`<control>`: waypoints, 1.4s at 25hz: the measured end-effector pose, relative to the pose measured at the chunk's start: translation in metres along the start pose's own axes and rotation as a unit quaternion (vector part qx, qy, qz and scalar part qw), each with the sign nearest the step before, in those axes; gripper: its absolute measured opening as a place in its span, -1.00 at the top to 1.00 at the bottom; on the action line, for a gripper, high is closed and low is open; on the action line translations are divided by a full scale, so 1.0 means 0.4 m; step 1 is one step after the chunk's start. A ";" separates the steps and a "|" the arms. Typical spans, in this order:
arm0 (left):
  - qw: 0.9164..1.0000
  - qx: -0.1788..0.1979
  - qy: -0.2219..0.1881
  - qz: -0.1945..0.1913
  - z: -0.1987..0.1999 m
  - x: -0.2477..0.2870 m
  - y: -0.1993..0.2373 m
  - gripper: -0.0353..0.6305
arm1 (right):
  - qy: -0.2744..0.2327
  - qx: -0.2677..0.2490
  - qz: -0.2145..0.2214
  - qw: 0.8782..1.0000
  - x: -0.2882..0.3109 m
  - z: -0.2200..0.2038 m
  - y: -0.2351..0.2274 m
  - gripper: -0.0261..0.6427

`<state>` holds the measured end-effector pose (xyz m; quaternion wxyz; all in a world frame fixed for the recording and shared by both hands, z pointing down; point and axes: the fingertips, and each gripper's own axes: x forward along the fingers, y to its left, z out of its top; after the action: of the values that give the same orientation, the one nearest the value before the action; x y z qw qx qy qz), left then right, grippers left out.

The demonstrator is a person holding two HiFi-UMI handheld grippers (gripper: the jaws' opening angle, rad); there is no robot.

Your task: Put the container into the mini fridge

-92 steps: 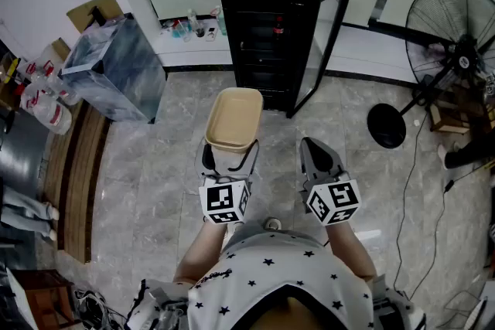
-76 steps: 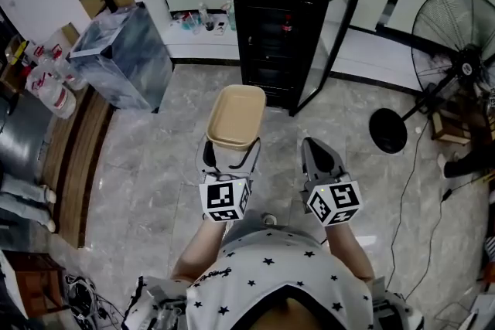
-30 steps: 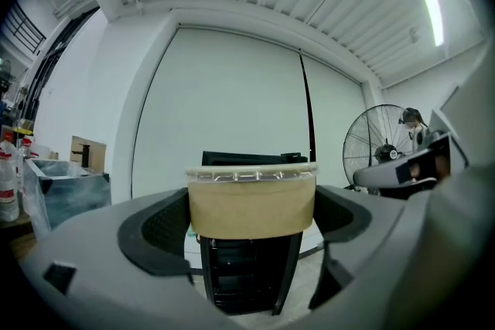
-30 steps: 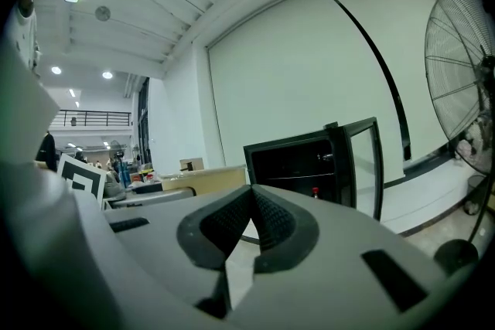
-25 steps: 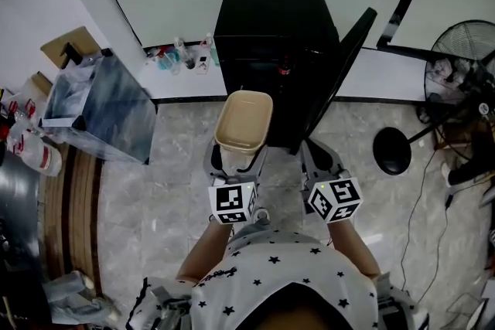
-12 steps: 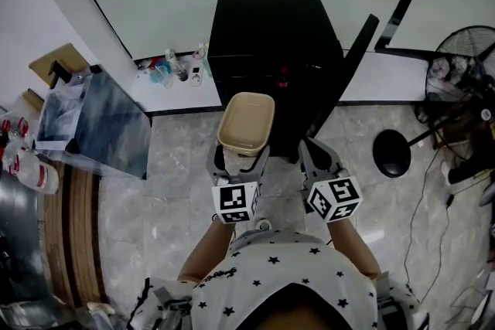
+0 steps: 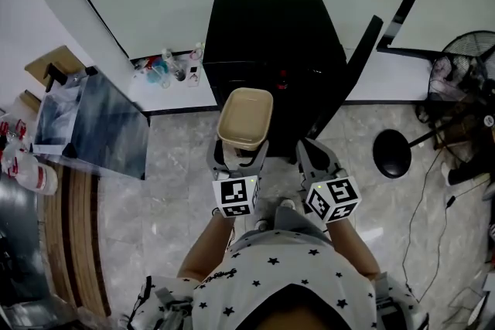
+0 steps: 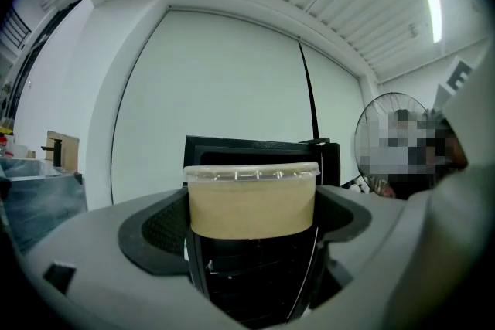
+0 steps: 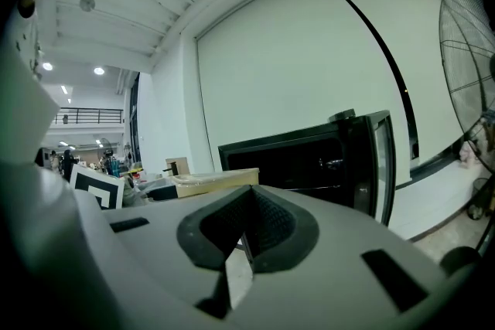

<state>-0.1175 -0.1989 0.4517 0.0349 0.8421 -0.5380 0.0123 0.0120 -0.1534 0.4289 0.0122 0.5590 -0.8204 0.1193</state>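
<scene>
Marble floor [image 7: 178,166] is running up to the open black fridge [image 7: 271,50]. My left tongs [image 7: 241,157] are gripping the tan container [image 7: 246,117], its long axis aiming at the opening straight ahead; my right tongs [image 7: 313,154] are sitting closed, empty.

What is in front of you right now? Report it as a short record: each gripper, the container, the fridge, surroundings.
left gripper: shut on the container, held out ahead of the person
right gripper: shut, nothing between its jaws
container: tan tub with a clear lid, upright, not yet inside the fridge
mini fridge: black, against the wall, straight ahead of the container
fridge door: swung open to the right
surroundings: fan at right, clear bin at left, marbled floor
</scene>
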 end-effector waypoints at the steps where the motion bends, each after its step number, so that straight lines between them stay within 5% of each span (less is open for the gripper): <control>1: 1.000 0.001 0.000 0.002 -0.001 0.012 0.000 -0.64 | 0.001 0.000 0.002 1.000 0.007 0.002 -0.008 0.94; 35: 0.997 -0.001 0.044 0.069 -0.101 0.374 -0.016 -0.64 | 0.023 -0.002 0.090 0.996 0.212 0.052 -0.219 0.94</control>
<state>-0.0479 -0.3286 0.5004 0.0580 0.8015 -0.5930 0.0513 0.0633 -0.2656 0.4375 0.0217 0.4798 -0.8673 0.1307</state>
